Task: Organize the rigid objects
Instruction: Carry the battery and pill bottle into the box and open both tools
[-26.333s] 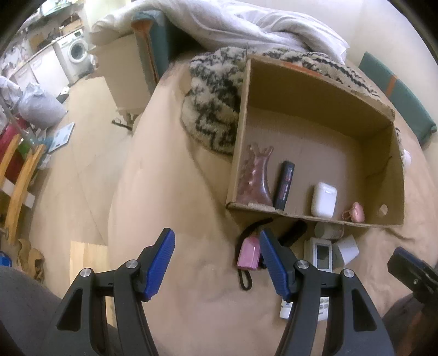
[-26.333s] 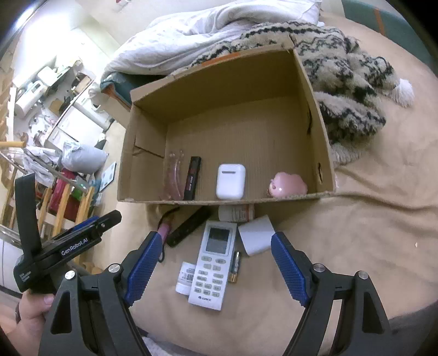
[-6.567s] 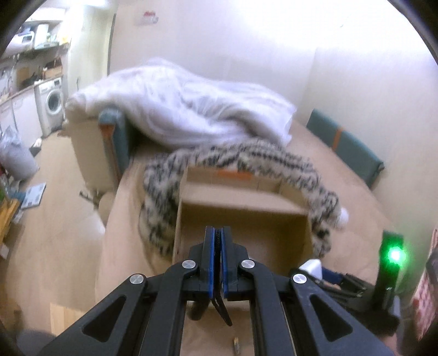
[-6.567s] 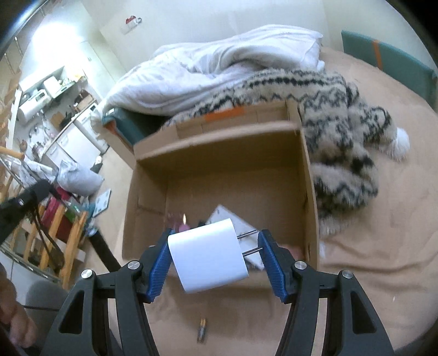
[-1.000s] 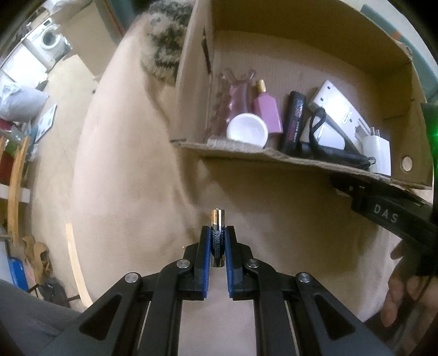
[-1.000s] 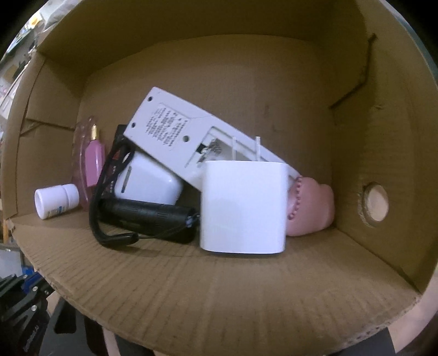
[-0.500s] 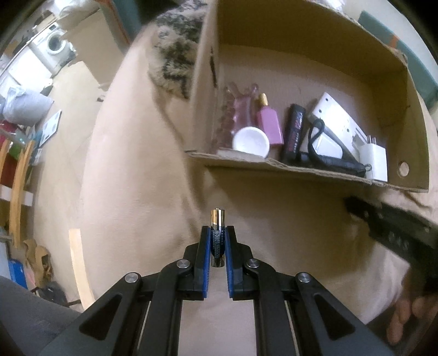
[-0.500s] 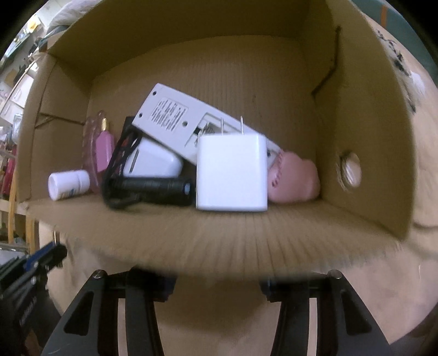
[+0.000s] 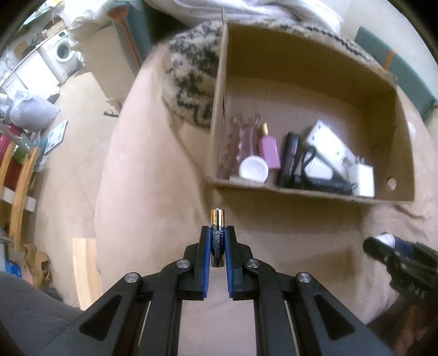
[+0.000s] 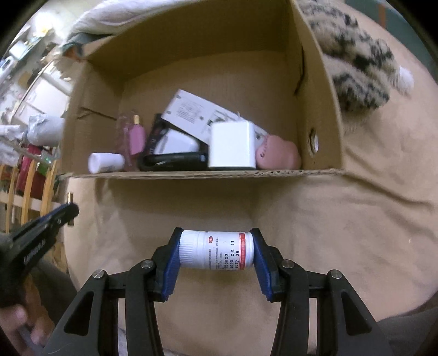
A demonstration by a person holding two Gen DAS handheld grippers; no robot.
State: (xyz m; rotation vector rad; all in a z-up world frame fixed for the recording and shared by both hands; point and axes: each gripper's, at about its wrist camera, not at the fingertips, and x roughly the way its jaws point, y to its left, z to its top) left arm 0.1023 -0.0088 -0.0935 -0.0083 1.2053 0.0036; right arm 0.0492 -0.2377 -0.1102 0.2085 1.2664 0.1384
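My left gripper (image 9: 217,232) is shut on a dark battery (image 9: 217,219) with its gold tip upward, above the tan bed short of the cardboard box (image 9: 301,191). My right gripper (image 10: 216,241) is shut on a white pill bottle (image 10: 216,249), gripped end to end and lying sideways, in front of the box (image 10: 191,174). Inside the box lie a white charger (image 10: 232,145), a remote (image 10: 197,112), a pink bottle (image 10: 136,138), a small white bottle (image 10: 105,162) and a black corded item (image 10: 175,160). The left gripper (image 10: 68,212) shows at the left of the right wrist view.
A patterned knit blanket (image 9: 191,71) lies behind and beside the box, with a white duvet (image 9: 246,11) beyond. The bed's edge drops to the floor (image 9: 76,115) at left, where a washing machine (image 9: 64,52) and a wooden rack (image 9: 19,175) stand.
The right gripper has backed out of the box and up, and the pill bottle now shows between its fingers. The left gripper has risen with the battery.
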